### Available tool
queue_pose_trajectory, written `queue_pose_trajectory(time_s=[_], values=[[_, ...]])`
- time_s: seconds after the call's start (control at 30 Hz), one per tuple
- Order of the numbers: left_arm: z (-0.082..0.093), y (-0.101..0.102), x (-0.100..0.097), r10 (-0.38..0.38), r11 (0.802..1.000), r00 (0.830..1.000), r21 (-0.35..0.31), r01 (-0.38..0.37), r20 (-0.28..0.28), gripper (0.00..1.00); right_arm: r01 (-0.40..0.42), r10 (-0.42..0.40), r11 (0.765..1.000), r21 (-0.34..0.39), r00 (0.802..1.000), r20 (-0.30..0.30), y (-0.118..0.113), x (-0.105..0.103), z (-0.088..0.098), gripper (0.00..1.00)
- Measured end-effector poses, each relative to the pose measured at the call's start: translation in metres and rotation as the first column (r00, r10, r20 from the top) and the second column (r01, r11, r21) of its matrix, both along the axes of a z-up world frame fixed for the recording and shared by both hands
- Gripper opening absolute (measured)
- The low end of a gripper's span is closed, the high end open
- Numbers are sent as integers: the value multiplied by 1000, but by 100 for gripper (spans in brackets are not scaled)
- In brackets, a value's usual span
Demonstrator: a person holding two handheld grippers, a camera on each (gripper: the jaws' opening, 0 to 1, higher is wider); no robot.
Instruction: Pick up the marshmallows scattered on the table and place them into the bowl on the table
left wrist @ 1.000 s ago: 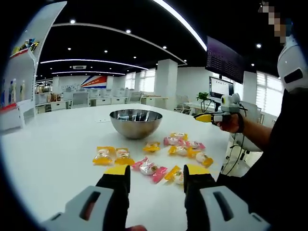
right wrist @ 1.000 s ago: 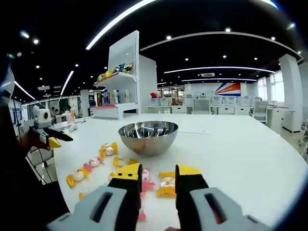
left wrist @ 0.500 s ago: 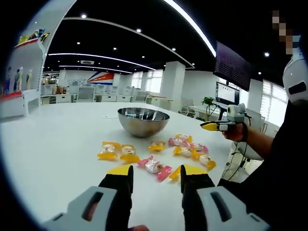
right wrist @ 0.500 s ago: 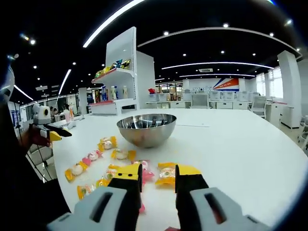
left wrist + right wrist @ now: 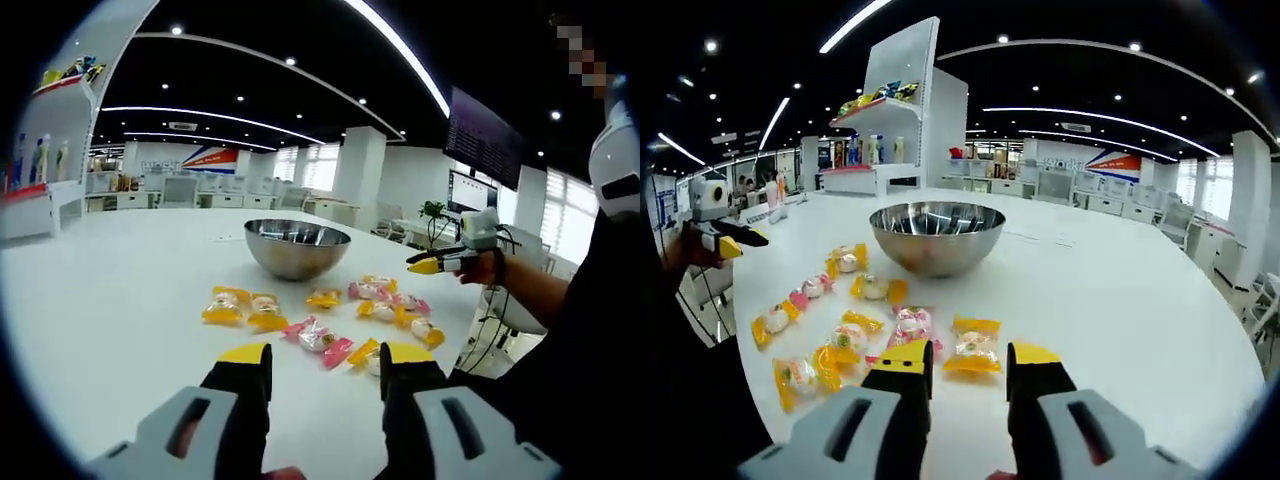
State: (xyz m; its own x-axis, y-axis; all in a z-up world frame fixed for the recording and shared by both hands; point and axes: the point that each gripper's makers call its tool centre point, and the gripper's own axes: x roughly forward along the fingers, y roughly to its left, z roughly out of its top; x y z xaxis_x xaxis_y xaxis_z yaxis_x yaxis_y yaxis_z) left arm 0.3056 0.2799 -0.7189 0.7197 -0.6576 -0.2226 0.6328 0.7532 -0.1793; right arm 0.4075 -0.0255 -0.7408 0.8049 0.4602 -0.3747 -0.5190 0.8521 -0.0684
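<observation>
Jaws apart above marshmallows [image 5: 971,353]

In the right gripper view, the bowl [image 5: 937,235] sits on the table [image 5: 1140,310] at twelve o'clock. Wrapped marshmallows [image 5: 870,318] lie before it, spreading toward nine o'clock, with a shelf unit [image 5: 902,120] behind at eleven.
</observation>
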Motion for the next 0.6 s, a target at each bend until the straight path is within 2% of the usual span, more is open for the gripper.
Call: queue_pose_trajectory(time_s=[0.2,0.3,0.6], values=[[-1,6,-3,13,1000,1000,-2,-13,-4,44,-55,48,996,-73,995,-83,12,13,-9,31],[-2,8,-4,18,1000,1000,-2,-18,-6,45,-66,56,993,-99,994,-98,15,23,-9,32],[-4,10,-5,19,1000,1000,-6,-19,-15,46,-89,64,984,-153,985,-162,20,45,-27,32]])
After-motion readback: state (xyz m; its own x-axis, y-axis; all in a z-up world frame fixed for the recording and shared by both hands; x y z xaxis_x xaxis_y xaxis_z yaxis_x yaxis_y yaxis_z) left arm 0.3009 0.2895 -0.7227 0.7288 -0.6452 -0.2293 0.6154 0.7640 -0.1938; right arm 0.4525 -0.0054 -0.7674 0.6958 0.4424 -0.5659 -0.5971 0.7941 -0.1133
